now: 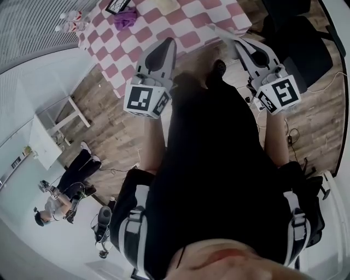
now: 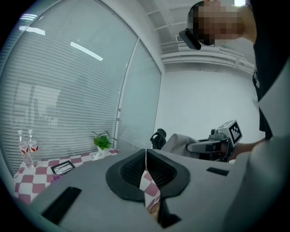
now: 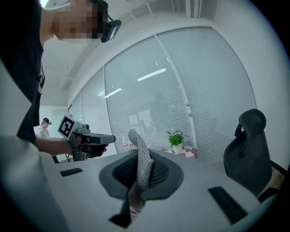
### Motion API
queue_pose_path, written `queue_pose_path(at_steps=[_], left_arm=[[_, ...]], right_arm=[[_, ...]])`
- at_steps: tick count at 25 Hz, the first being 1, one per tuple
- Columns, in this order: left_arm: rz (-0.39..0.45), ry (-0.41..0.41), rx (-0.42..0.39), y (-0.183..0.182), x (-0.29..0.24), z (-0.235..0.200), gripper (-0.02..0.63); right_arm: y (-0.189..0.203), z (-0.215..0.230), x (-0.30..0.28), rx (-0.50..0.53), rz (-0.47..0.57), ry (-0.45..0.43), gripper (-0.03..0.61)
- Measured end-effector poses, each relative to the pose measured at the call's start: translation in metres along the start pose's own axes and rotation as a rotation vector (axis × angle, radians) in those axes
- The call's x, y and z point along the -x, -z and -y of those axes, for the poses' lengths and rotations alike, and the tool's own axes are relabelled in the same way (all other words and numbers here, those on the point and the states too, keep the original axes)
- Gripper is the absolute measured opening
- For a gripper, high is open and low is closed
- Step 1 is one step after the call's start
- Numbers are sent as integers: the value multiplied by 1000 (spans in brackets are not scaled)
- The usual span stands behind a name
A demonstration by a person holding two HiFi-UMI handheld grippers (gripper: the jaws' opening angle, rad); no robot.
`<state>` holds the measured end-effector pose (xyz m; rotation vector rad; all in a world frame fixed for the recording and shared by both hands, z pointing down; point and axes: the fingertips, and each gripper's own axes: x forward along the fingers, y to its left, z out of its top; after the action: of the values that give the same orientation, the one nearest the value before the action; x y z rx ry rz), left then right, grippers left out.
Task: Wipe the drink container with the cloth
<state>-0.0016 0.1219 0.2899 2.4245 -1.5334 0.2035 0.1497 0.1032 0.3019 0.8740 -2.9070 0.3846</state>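
Note:
Two clear drink bottles with red labels (image 1: pixel 70 19) (image 2: pixel 26 150) stand at the far left corner of the pink-checked table (image 1: pixel 180 22). My right gripper (image 1: pixel 239 42) (image 3: pixel 138 158) is shut on a grey knitted cloth (image 3: pixel 141 165) (image 1: pixel 221 31), whose end sticks up past the pads. My left gripper (image 1: pixel 168 42) (image 2: pixel 146 156) is shut with nothing in it; only the checked tablecloth shows through the slit. Both grippers hover side by side short of the table's near edge, well away from the bottles.
A purple cloth (image 1: pixel 126 19), a small framed picture (image 1: pixel 117 5) (image 2: pixel 63 166) and a potted plant (image 2: pixel 102 141) (image 3: pixel 176 138) sit on the table. A black office chair (image 1: pixel 298 41) (image 3: pixel 247 145) stands to the right. Another person (image 1: pixel 65 191) crouches at lower left beside a white table (image 1: pixel 46 136).

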Motion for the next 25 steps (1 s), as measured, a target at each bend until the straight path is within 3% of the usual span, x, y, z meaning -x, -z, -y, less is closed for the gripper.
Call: queue_pose_path(at_steps=[11, 25], left_arm=[[-58, -104, 22, 17, 5, -34, 35], [-39, -80, 4, 2, -41, -110, 37]], right_arm=[[17, 4, -19, -50, -31, -41, 29], [-18, 26, -80, 2, -31, 23, 29]])
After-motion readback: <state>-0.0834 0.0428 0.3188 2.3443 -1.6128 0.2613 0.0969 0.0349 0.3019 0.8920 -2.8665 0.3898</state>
